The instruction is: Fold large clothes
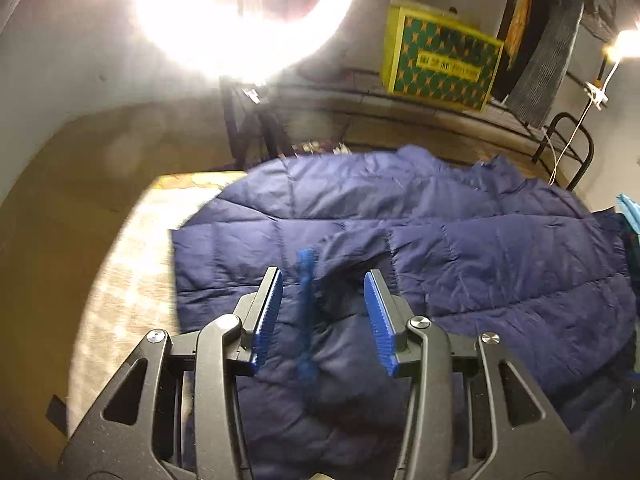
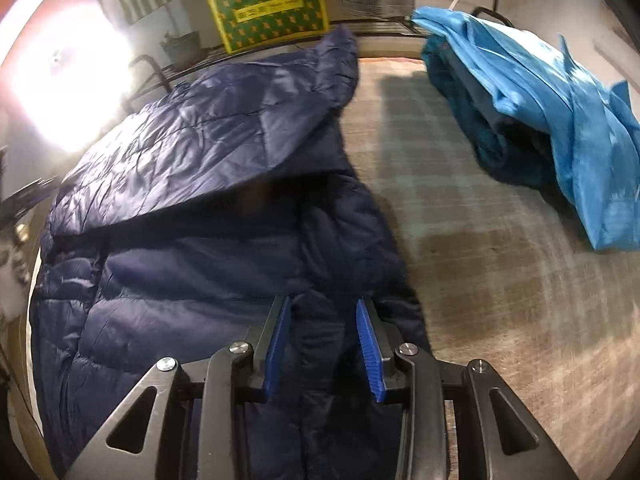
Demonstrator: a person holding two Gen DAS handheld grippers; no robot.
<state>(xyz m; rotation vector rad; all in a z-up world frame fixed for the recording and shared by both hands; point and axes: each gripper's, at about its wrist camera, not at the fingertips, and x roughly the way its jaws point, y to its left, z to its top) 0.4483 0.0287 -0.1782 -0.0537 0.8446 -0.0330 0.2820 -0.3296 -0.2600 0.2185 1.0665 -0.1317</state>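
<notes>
Left wrist: both tongs (image 1: 323,280) (image 2: 323,308) gape over navy jacket (image 1: 460,240).

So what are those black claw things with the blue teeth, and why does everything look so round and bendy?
Those claws are grabbing tools, one in each of a person's hands. Each carries a tiny camera with a wide lens, which bends the picture into a circle.

One picture looks along the left gripper, the other along the right gripper. Both are open, holding nothing, just above a puffy dark blue quilted jacket spread on a checked cloth-covered surface. One side of the jacket is already folded over.

Beside it lies a bright blue shiny garment in a heap. Behind stands a yellow and green patterned box on a rack. The white blob is a bright lamp.
</notes>
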